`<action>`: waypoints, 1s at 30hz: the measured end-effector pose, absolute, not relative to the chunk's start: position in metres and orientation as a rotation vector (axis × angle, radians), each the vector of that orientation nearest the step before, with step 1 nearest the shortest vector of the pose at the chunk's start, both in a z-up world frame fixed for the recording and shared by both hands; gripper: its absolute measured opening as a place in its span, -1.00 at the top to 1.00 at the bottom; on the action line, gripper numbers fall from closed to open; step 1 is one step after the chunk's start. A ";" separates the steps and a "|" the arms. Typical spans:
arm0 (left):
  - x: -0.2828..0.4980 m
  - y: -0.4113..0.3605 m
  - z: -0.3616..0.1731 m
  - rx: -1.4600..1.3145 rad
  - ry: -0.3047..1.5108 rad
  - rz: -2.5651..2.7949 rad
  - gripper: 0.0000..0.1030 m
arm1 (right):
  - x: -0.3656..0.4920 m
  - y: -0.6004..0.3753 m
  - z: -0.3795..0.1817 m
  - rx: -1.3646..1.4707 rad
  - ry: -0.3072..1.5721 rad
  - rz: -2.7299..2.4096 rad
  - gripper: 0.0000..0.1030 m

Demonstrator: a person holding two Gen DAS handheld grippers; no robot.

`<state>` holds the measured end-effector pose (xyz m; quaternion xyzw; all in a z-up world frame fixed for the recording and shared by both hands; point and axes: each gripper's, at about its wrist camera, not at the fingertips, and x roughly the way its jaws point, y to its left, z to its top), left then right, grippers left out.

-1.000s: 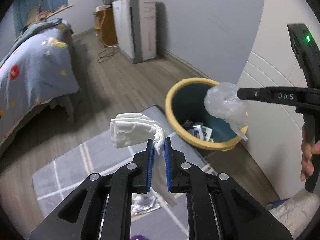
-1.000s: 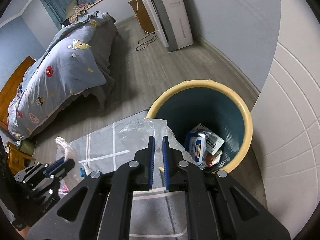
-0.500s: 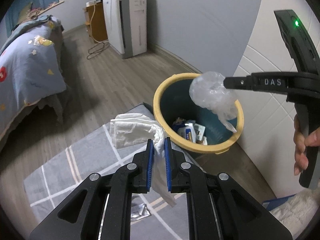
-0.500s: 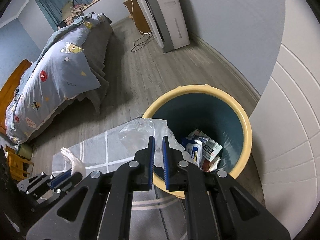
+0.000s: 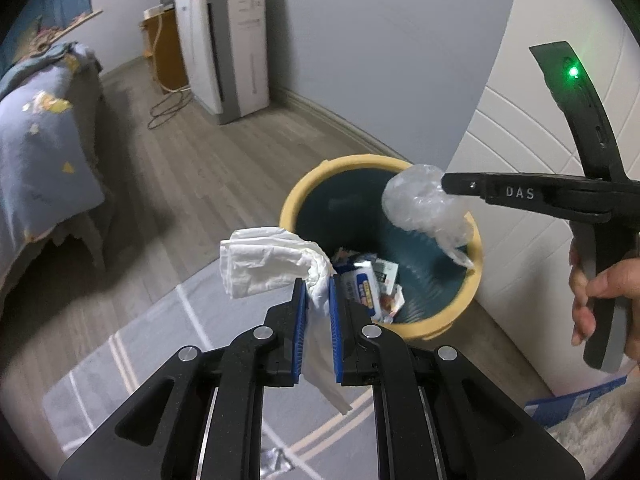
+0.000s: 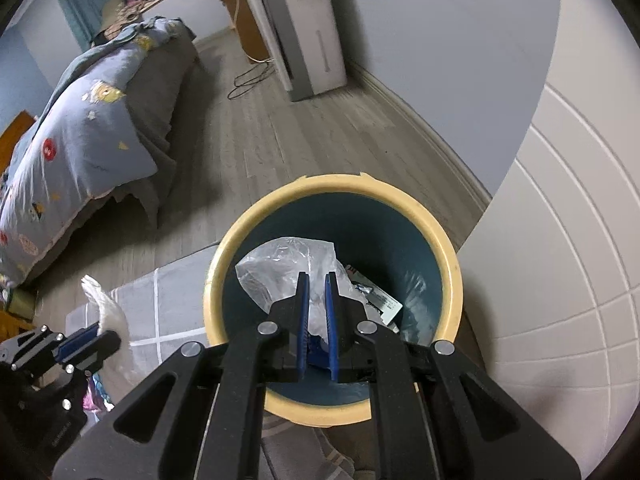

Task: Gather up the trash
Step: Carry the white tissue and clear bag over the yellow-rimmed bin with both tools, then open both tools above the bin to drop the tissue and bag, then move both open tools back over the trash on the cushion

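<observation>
A yellow-rimmed bin [image 5: 294,204] with a dark teal inside stands by the wall and holds several wrappers [image 5: 366,280]. My left gripper [image 5: 318,280] is shut on a crumpled white tissue [image 5: 264,260], held just left of the bin's near rim. My right gripper [image 6: 316,280] is shut on a clear plastic bag [image 6: 280,268] and holds it over the bin's opening [image 6: 400,232]. In the left wrist view the bag [image 5: 420,208] hangs above the bin's right side. In the right wrist view the left gripper [image 6: 86,340] and tissue [image 6: 106,308] show at lower left.
A grey checked rug [image 5: 140,352] lies in front of the bin, with a small wrapper [image 5: 274,464] on it. A bed with a blue quilt [image 6: 80,128] is at left. A white cabinet [image 5: 228,48] stands by the far wall. A white panelled wall [image 6: 560,240] is right of the bin.
Both grippers have moved toward the bin. The right gripper's plastic bag went from beside the rim to over the opening. The left gripper's tissue now reaches the bin's near rim.
</observation>
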<state>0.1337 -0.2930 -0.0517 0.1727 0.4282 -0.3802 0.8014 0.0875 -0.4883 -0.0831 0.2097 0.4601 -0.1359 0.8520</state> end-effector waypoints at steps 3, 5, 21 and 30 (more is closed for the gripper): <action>0.139 -0.312 -0.055 0.362 0.911 -0.847 0.78 | 0.090 -0.495 -0.090 0.449 0.977 -0.306 0.85; 0.144 -0.322 -0.060 0.337 0.922 -0.860 0.78 | 0.092 -0.497 -0.096 0.456 0.988 -0.311 0.85; 0.146 -0.333 -0.085 0.328 0.913 -0.774 -0.57 | 0.099 -0.507 -0.107 0.496 0.998 -0.359 -0.41; 0.143 -0.287 -0.073 0.334 0.901 -0.648 -0.80 | 0.102 -0.474 -0.079 0.377 0.981 -0.313 -0.83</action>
